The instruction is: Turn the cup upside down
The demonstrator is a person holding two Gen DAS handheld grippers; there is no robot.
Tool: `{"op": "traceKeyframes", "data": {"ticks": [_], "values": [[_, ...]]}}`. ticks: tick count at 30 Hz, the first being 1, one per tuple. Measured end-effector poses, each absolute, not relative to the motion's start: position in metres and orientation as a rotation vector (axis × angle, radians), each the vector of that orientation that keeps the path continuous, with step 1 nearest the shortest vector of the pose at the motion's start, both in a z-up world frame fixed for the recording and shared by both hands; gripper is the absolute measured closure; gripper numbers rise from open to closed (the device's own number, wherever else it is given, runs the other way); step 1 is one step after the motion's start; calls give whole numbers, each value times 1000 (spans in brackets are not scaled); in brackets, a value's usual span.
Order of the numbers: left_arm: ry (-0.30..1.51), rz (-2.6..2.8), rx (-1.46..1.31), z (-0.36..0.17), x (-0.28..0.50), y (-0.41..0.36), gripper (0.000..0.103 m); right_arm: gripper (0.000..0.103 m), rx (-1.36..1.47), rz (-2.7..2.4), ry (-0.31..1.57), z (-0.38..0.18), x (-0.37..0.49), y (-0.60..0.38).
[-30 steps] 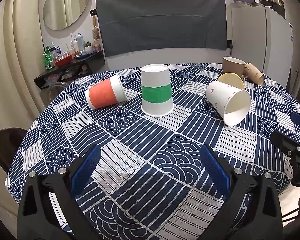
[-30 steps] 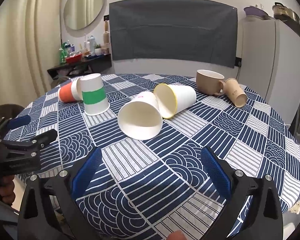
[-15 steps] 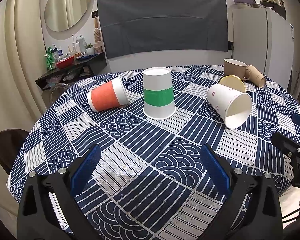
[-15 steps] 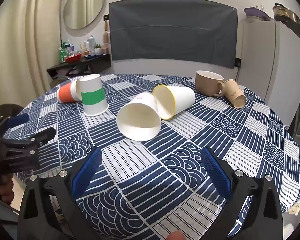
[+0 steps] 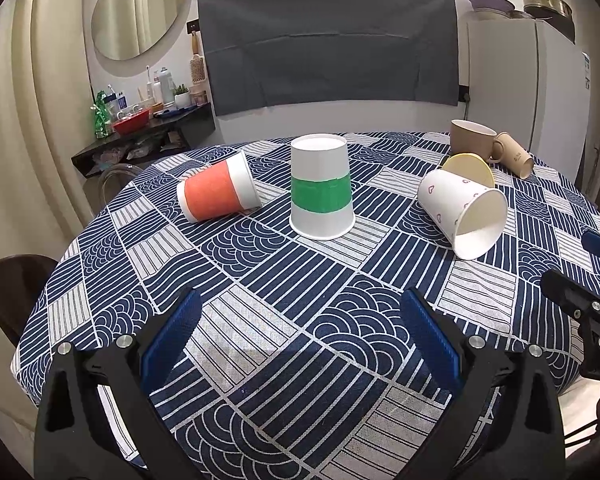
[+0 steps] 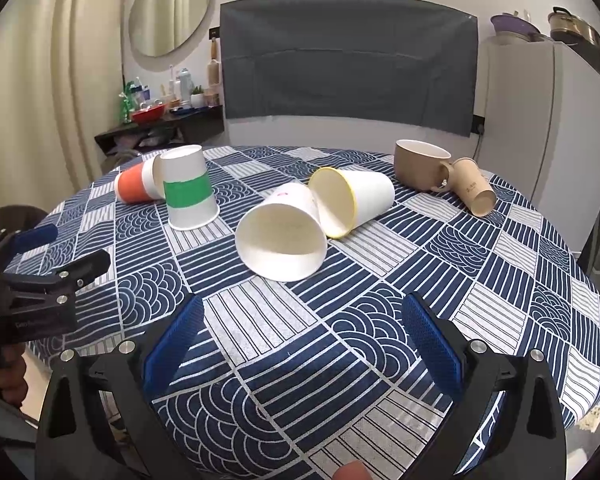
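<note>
A white paper cup with a green band (image 5: 321,190) stands upside down mid-table; it also shows in the right wrist view (image 6: 188,190). An orange-banded cup (image 5: 218,197) lies on its side to its left. A white cup with pink hearts (image 5: 462,212) lies on its side, mouth toward me (image 6: 284,236), touching a yellow-rimmed white cup (image 6: 352,200). My left gripper (image 5: 300,340) is open and empty above the near table edge. My right gripper (image 6: 300,344) is open and empty, short of the heart cup.
A brown mug (image 6: 418,164) stands upright at the back right with a tan paper cup (image 6: 474,192) lying beside it. The round table has a blue patterned cloth (image 5: 260,280). A fridge (image 6: 548,128) stands at the right, a cluttered shelf (image 5: 140,128) at the left.
Both grippers have drawn back and up slightly from the cups. Nothing on the table has moved, and both stay open.
</note>
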State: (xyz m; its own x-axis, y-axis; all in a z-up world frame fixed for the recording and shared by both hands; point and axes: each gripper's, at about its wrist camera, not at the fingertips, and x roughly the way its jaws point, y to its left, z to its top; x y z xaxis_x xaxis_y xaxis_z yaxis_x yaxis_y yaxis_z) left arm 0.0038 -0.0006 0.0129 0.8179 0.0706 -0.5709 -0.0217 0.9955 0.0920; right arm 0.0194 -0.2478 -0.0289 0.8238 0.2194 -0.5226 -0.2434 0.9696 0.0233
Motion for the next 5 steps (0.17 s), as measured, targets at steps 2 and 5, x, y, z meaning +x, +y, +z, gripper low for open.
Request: {"op": "traceKeyframes", "data": {"ticks": [2, 5], "values": [[614, 55, 78, 12, 4, 1, 6, 8, -44, 247, 552, -30, 20, -248], [611, 57, 81, 12, 3, 1, 6, 8, -45, 247, 555, -30, 20, -247]]}}
